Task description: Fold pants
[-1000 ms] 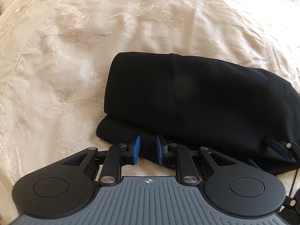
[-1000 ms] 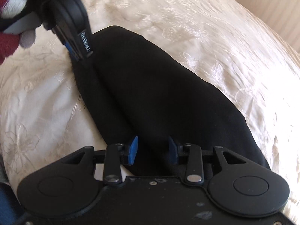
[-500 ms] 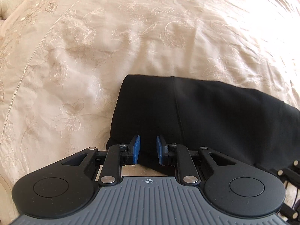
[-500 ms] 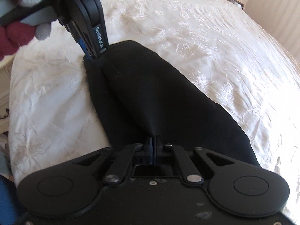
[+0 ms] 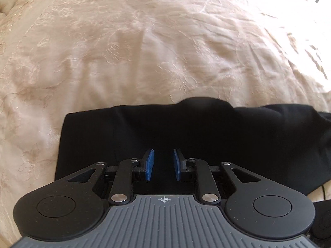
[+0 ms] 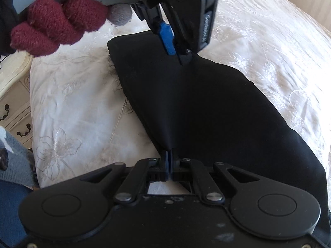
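Black pants (image 6: 206,113) lie on a cream embroidered bedspread (image 5: 144,51) on the bed, bunched into a long narrow strip that looks already folded at least once, though the layers are too dark to count. Right gripper (image 6: 168,161) has its fingers clenched tight on a pinch of the near edge of the cloth; fabric rises into the blue pads and pulls taut from there. Left gripper (image 6: 175,49), seen from the right wrist view, comes down on the far end of the strip, held by a hand in a dark red knit glove (image 6: 51,24); a ridge of cloth peaks up at its tips. In the left wrist view the blue pads stand a little apart with black fabric between and under them, so it looks like a grip on a thick fold, but the dark cloth hides the contact and I cannot tell for sure. Far end of the pants has a squared edge with a seam running across it. Judgement: task is partway, lengthwise fold seems done, both ends are now picked up, next is likely bringing one end over to the other to halve the strip, then flattening. Nothing is stacked end over end yet. A cream drawer unit (image 6: 12,103) with dark handles sits off the bed's left edge.
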A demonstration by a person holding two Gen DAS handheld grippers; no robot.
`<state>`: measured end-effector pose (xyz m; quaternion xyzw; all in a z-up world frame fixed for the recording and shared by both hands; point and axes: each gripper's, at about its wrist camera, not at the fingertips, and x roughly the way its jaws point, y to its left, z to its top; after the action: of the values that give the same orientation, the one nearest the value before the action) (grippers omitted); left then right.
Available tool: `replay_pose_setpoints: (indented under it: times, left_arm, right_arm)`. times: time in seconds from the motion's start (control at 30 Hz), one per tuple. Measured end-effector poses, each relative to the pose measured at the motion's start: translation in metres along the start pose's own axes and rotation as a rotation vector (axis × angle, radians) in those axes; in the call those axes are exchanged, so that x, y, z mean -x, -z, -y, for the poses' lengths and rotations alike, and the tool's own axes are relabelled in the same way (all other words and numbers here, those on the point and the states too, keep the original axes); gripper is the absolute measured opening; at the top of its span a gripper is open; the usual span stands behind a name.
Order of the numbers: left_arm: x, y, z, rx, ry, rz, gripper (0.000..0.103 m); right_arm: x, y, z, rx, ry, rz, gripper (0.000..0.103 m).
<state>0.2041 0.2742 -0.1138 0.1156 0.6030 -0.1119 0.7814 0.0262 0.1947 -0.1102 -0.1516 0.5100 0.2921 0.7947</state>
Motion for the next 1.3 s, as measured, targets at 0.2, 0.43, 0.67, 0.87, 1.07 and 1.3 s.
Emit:
replay_pose_setpoints:
  times: [0.2,0.43,0.67,0.87,1.07,1.3]
  left_arm:
    - [-0.028,0.026,0.002,-0.003,0.01,-0.068,0.021]
    - [-0.033,0.024,-0.006,0.057,0.026,-0.091,0.02]
    - [-0.031,0.026,-0.018,0.076,0.028,-0.089,0.02]
    - [-0.033,0.027,-0.01,0.047,-0.001,-0.077,0.021]
    - [-0.026,0.023,-0.012,0.051,0.0,-0.07,0.02]
    - [0.018,-0.01,0.0,0.087,0.042,0.061,0.021]
  right_arm:
    - [0.001,0.0,0.018,-0.12,-0.029,-0.007,0.005]
    - [0.041,-0.005,0.095,-0.46,-0.027,0.108,0.025]
    - [0.018,-0.028,0.197,-0.695,0.038,0.089,0.035]
    - [-0.036,-0.031,0.241,-0.807,-0.076,-0.085,0.036]
    - [-0.035,-0.012,0.238,-0.855,-0.258,-0.087,0.012]
    - [0.002,-0.016,0.197,-0.692,-0.172,0.014,0.005]
